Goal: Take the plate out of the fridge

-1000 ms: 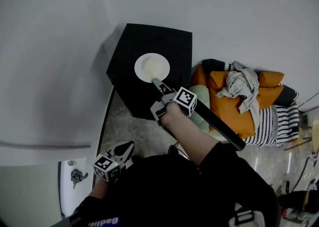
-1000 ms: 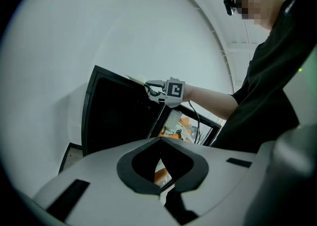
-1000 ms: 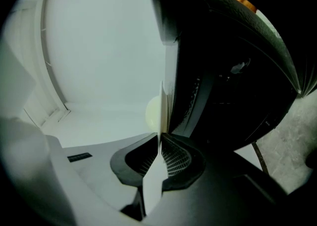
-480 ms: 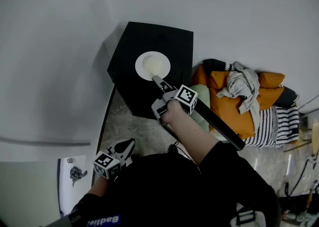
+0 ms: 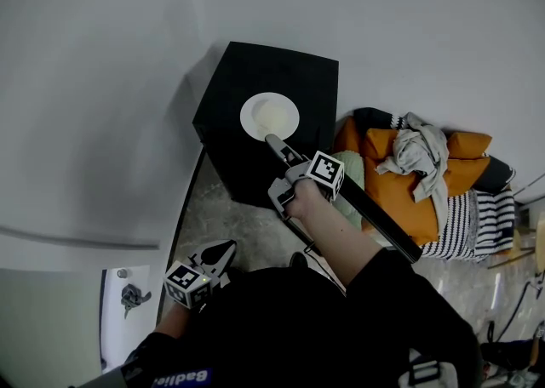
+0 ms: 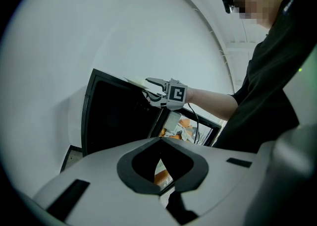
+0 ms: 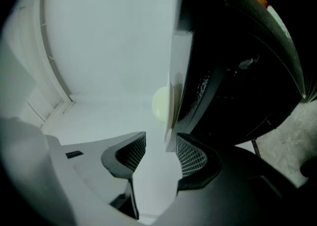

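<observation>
Hanging low beside the person, the left claw has its jaws closed together on nothing and takes no part here.

Further out, the right claw reaches level to the near rim of the plate. Its jaws have just been opening and now stand wide. In the right gripper view the plate's rim is between them edge-on, close against one pad, with the other pad well clear. Nothing is pinched, so the claw has hold of nothing.

By my reading the plate has been let go. It lies flat on top of the fridge, out of the inside and bearing its own weight. The task looks all but done. What seems left is to draw the right claw straight back so that the pad near the rim does not drag the plate along.

The plate is round and white with a shallow, pale yellowish centre. It sits towards the near side of the black top, fully on it, with dark surface showing all round.
</observation>
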The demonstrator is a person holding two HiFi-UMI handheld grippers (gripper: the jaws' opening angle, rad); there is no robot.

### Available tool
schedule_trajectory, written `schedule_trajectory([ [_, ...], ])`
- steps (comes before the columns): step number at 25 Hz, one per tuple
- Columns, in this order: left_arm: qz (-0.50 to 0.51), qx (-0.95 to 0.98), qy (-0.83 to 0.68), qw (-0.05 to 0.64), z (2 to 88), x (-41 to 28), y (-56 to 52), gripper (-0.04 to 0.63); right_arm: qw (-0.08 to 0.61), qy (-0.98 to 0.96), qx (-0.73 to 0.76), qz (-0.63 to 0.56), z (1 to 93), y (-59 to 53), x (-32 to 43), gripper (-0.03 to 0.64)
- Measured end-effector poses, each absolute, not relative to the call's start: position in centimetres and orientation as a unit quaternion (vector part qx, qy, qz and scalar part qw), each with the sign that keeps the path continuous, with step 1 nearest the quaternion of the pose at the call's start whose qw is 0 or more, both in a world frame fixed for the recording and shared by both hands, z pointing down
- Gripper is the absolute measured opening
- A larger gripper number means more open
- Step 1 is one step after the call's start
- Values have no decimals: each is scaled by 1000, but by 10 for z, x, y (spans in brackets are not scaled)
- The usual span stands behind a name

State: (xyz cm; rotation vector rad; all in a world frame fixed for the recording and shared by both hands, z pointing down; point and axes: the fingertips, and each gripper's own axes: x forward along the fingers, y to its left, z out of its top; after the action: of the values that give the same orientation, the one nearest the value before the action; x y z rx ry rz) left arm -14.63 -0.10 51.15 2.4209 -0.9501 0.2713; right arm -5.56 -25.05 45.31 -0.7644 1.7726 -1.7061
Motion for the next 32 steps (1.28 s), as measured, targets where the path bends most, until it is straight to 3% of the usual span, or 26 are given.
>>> schedule_trajectory([
  [7, 94, 898, -344, 258, 506, -142, -1, -2, 213, 704, -250, -629, 459, -188, -70, 175],
  [19, 55, 917, -318, 236, 463, -119, -12, -2, 180, 757, -220, -588, 457, -127, -60, 173],
  [32, 38, 929, -288, 229, 433, -83, -15, -2, 87, 890, -141, -425, 440, -72, -60, 172],
])
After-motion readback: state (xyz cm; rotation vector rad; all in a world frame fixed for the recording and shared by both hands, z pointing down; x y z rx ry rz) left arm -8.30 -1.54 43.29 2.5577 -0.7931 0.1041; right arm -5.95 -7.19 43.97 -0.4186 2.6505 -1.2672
